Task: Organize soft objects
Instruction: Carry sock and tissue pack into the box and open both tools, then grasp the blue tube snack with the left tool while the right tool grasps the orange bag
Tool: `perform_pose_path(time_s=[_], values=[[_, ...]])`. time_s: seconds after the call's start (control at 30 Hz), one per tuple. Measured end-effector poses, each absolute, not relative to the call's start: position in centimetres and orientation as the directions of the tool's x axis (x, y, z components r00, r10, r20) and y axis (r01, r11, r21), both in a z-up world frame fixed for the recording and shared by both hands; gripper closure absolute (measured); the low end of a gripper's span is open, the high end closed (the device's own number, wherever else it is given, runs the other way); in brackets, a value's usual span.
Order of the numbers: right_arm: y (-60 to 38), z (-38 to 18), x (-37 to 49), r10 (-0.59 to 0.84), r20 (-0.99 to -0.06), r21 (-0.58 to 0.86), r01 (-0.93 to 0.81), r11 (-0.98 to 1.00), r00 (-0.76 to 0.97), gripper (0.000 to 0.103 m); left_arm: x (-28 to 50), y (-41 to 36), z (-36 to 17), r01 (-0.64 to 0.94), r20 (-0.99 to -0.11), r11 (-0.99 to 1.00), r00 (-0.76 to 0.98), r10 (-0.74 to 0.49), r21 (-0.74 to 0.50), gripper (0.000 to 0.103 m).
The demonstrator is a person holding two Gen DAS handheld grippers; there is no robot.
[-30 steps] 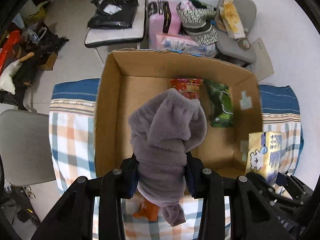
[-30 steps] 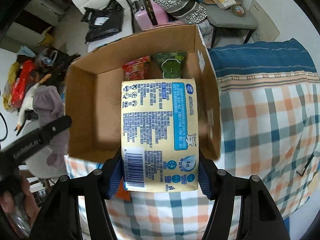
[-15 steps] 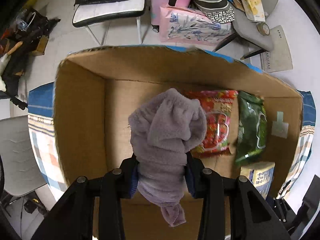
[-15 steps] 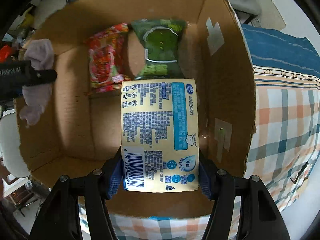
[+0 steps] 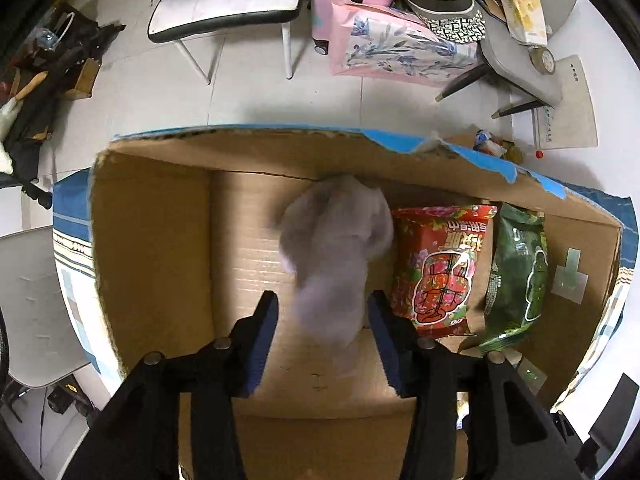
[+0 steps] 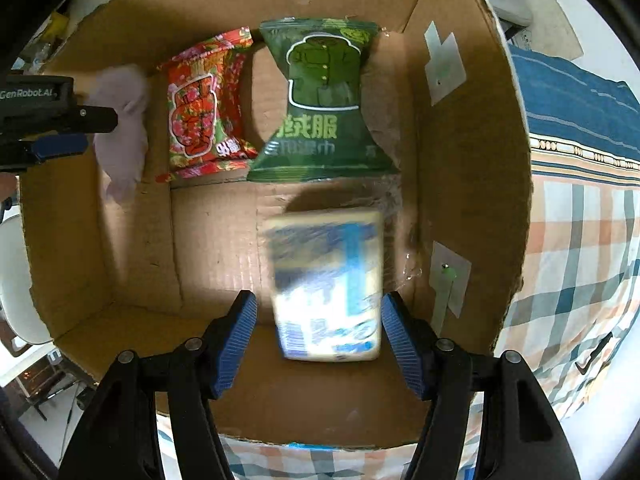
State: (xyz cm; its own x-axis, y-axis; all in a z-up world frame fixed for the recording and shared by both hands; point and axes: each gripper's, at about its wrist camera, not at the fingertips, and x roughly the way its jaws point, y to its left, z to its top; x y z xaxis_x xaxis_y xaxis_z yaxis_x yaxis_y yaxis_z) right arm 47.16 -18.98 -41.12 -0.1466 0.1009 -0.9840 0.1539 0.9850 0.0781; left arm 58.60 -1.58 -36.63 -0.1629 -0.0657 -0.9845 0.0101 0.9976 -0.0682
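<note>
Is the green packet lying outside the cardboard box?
No, the green packet lies inside the cardboard box, at its far end right next to the red packet.

Blurred grey plush cloth (image 5: 334, 258) and yellow-blue packet (image 6: 326, 286) inside the cardboard box (image 6: 472, 160), beside red (image 6: 202, 106) and green (image 6: 322, 100) packs.

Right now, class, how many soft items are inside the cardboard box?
4: grey plush at the left, red packet and green packet along the far wall, yellow pack nearer. None seems hidden.
</note>
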Motion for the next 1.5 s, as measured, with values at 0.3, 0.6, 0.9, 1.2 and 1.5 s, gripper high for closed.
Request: perform_pose_path(time_s=[0.3, 0.6, 0.9, 1.2, 1.5], values=[[-18.5, -38.2, 47.4, 0.096, -0.99, 0.08, 0.144, 0.986, -0.106, 0.026, 57.1, -1.3, -33.6, 0.021, -0.995, 0.998, -0.089, -0.05, -0.052, 0.037], [-19.5, -35.2, 45.1, 0.098, -0.994, 0.09, 0.16, 0.983, -0.048, 0.002, 52.7, -0.3, -30.0, 0.033, -0.999, 0.998, 0.007, -0.046, -0.046, 0.006], [-19.2, -32.4, 42.2, 0.051, -0.998, 0.055, 0.151, 0.987, 0.031, 0.0, 45.9, -1.4, -26.0, 0.098, -0.989, 0.995, 0.145, -0.017, -0.003, 0.003], [-19.5, -27.9, 37.7, 0.025, -0.991, 0.045, 0.147, 0.988, 0.135, 0.0, 39.2, -1.1, -21.7, 0.09, -0.962, 0.996, 0.27, -0.033, -0.009, 0.003], [-19.0, -22.5, 33.0, 0.037, -0.97, 0.07, 0.129, 0.989, 0.24, 0.0, 34.3, -0.7, -16.5, 0.098, -0.927, 0.995, 0.37, -0.063, -0.029, 0.003]])
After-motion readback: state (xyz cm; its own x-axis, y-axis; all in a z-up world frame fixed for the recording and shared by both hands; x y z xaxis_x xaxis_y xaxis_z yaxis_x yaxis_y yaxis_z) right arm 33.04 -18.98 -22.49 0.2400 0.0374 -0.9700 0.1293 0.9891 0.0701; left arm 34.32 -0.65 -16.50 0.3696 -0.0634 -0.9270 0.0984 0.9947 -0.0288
